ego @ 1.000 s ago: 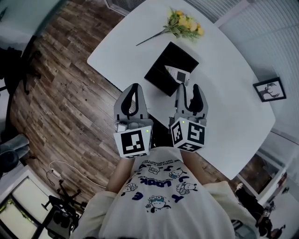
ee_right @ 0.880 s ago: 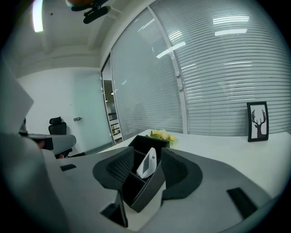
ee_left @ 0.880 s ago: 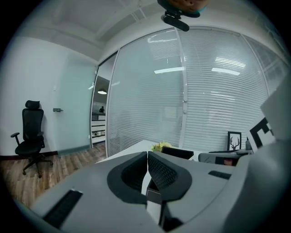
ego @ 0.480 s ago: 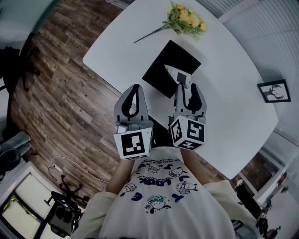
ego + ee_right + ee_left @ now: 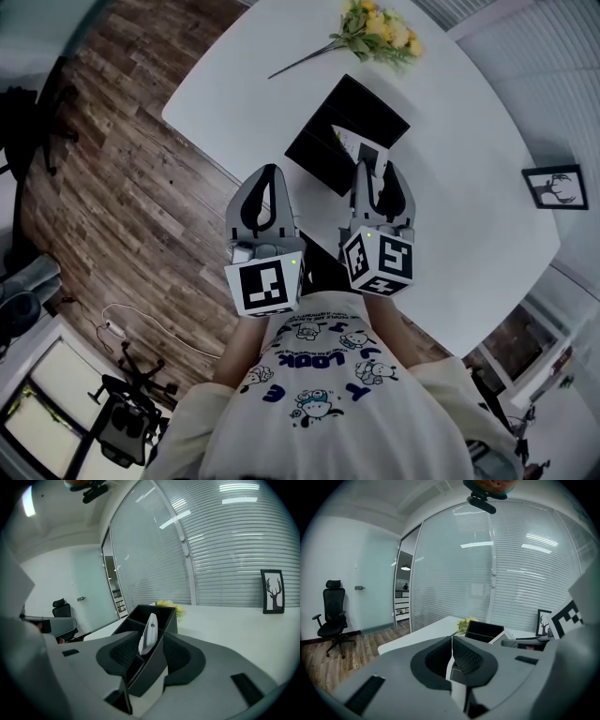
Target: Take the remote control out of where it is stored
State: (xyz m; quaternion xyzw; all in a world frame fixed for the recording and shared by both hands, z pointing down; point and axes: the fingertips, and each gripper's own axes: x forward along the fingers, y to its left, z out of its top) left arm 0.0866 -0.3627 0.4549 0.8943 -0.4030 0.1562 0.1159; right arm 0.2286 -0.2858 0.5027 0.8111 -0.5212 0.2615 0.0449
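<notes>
A white table (image 5: 450,206) carries a black storage box (image 5: 323,141) near its edge. The right gripper (image 5: 376,172) sits at the box's nearest corner with its jaws spread apart, the corner and its contents between them, gripping nothing. The left gripper (image 5: 266,178) is beside the box, off the table edge, jaws pressed together and empty. Yellow flowers (image 5: 380,33) lie beyond the box, and a framed deer picture (image 5: 555,186) stands well apart from it. The white remote control (image 5: 149,632) leans upright in the box's near compartment.
</notes>
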